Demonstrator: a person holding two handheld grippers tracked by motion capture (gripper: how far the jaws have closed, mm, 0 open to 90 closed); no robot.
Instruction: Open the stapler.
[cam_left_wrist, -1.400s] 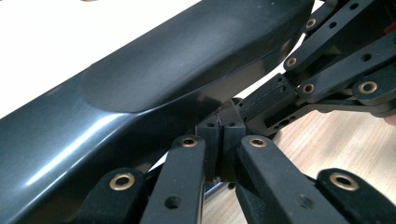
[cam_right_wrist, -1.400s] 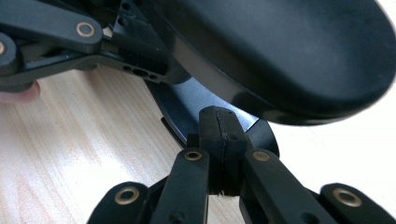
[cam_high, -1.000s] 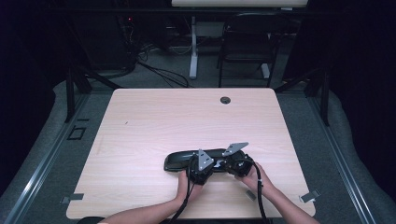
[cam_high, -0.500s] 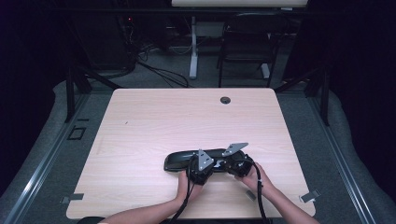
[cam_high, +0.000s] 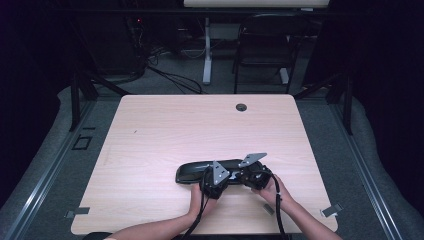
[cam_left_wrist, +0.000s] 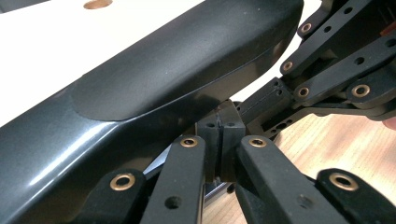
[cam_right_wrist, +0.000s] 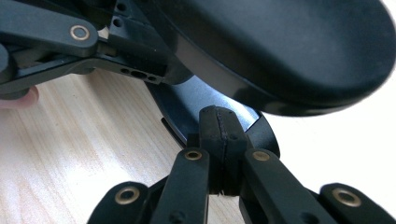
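Note:
A long black padded object (cam_high: 197, 170) with a glossy curved shell lies across the near middle of the wooden table (cam_high: 165, 130). My left gripper (cam_high: 216, 176) sits at its near side and my right gripper (cam_high: 254, 175) at its right end. In the left gripper view the left gripper (cam_left_wrist: 220, 127) has its pads pressed together just under the object's edge (cam_left_wrist: 177, 70). The right gripper view has the right gripper (cam_right_wrist: 219, 125) shut too, tips against the object's underside (cam_right_wrist: 280, 51). Whether either pinches a thin lip is hidden.
A round cable hole (cam_high: 241, 107) sits near the table's far edge. Tape marks (cam_high: 331, 211) lie at the near corners. A dark chair (cam_high: 262, 55) and cables stand on the floor beyond the table. The far half of the table is bare wood.

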